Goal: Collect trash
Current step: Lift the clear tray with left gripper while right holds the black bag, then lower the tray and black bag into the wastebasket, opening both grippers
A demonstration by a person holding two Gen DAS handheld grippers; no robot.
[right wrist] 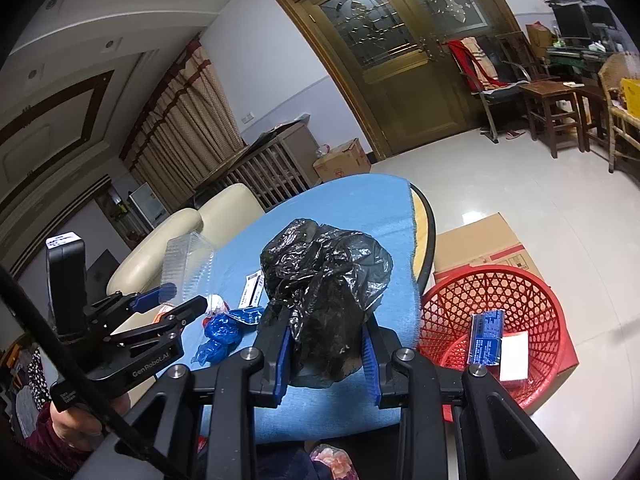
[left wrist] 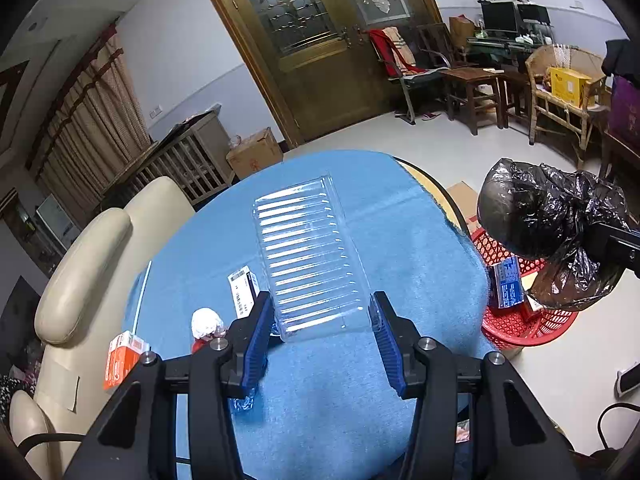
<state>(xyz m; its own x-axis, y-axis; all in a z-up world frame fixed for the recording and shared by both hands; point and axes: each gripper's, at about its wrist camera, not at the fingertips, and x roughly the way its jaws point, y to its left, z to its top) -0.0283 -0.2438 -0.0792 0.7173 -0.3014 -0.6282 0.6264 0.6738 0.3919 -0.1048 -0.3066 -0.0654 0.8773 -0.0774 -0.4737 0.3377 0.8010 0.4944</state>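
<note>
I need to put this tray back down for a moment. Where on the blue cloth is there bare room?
Bare blue cloth lies on the side toward the red basket, and along the far edge. It is crowded on the sofa side, around the white box, crumpled tissue and orange carton.

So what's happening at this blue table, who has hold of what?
A person is clearing rubbish with two handheld grippers. The left gripper is closed on the near end of a clear ribbed plastic tray above the blue tablecloth. The right gripper is clamped on a crumpled black plastic bag. A red mesh basket beside the table already holds a blue box and a white one. A small striped carton, an orange carton and blue wrappers still lie on the table.
</note>
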